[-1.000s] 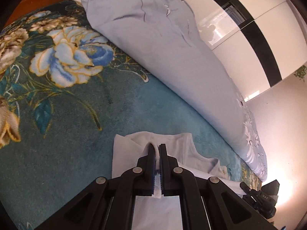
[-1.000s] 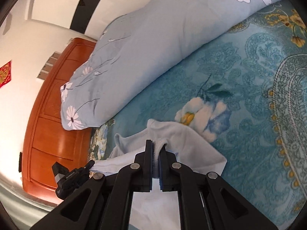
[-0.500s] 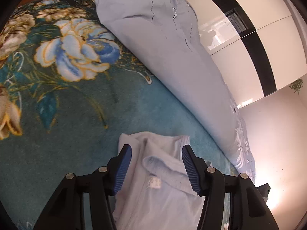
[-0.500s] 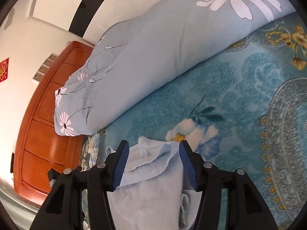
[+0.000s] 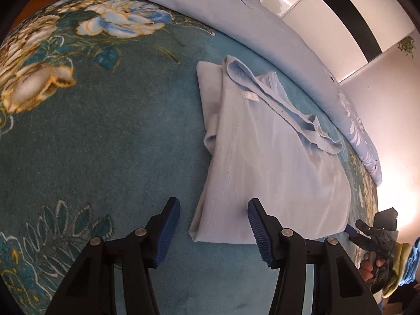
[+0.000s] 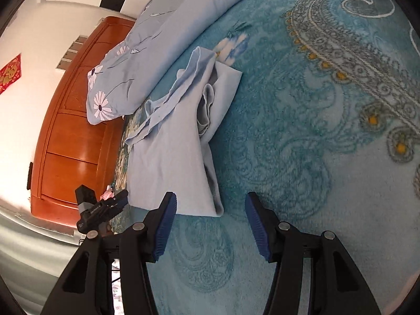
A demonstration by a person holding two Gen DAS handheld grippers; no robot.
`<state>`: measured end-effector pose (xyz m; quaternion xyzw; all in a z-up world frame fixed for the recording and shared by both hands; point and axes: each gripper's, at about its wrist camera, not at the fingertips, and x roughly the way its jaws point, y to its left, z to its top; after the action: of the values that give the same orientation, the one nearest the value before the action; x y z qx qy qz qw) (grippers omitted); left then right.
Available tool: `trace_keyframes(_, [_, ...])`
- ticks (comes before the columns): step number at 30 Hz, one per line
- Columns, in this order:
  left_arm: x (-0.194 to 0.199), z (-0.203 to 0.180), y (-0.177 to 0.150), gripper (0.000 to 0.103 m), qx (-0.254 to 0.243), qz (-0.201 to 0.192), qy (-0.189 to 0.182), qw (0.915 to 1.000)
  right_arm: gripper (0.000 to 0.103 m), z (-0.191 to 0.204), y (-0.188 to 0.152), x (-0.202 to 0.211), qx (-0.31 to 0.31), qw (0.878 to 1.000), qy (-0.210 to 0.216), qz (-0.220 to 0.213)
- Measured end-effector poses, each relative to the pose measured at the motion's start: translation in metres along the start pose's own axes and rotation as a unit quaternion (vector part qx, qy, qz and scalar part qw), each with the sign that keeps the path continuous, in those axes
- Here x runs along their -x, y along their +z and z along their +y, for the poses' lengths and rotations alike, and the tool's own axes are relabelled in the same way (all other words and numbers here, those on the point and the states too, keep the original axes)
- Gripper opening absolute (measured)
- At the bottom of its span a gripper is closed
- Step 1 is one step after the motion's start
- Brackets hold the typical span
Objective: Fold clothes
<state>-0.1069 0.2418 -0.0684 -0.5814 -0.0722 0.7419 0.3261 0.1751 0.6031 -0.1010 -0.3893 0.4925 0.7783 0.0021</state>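
A pale blue garment point(image 5: 270, 162) lies folded lengthwise on the teal floral bedspread point(image 5: 105, 141), collar end away from me. It also shows in the right wrist view point(image 6: 173, 152). My left gripper point(image 5: 214, 229) is open and empty, hovering over the garment's near left corner. My right gripper point(image 6: 210, 225) is open and empty, just short of the garment's near right corner. Each gripper shows at the edge of the other's view: the right gripper point(image 5: 367, 233) and the left gripper point(image 6: 105, 204).
A rolled light blue duvet with white flowers point(image 5: 262, 34) lies along the far side of the bed, also in the right wrist view point(image 6: 168, 42). A wooden headboard point(image 6: 71, 131) stands at the left. A white wardrobe point(image 5: 328, 5) lies beyond.
Both grippers were shut on the garment's collar end, then opened, let it go and drew back toward its near hem. The garment now lies flat.
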Motion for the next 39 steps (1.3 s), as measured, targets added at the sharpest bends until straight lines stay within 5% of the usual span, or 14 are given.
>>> trace_keyframes(4, [-0.002,-0.003,-0.001,0.057,0.006,-0.009,-0.006,0.9999,0.056,0.008,-0.006,-0.014,-0.003,1.000,0.017,0.004])
trace_keyframes(6, [-0.002,-0.001,-0.002,0.042,0.015,-0.014,-0.009,0.9997,0.055,0.018,-0.008,-0.018,0.011,1.000,0.002,-0.004])
trace_keyframes(9, [-0.004,0.000,-0.003,0.016,0.022,-0.013,-0.006,0.9996,0.019,0.022,-0.009,-0.020,0.009,1.000,0.002,-0.016])
trace_keyframes(12, [-0.001,0.000,-0.006,0.007,0.030,-0.020,-0.005,0.9993,0.010,0.018,-0.009,-0.016,-0.007,1.000,0.003,-0.024])
trace_keyframes(20, [0.034,-0.015,-0.054,0.006,0.007,-0.013,-0.002,0.9999,0.008,0.033,-0.033,0.017,0.010,0.999,0.016,-0.044])
trace_keyframes(31, [0.093,-0.005,-0.179,0.006,0.001,-0.018,-0.037,0.9991,0.008,0.031,-0.147,0.083,0.036,0.999,0.039,-0.014])
trace_keyframes(39, [0.092,0.010,-0.203,0.007,0.021,-0.017,-0.054,0.9982,0.008,0.012,-0.172,0.086,0.013,0.999,0.039,-0.010])
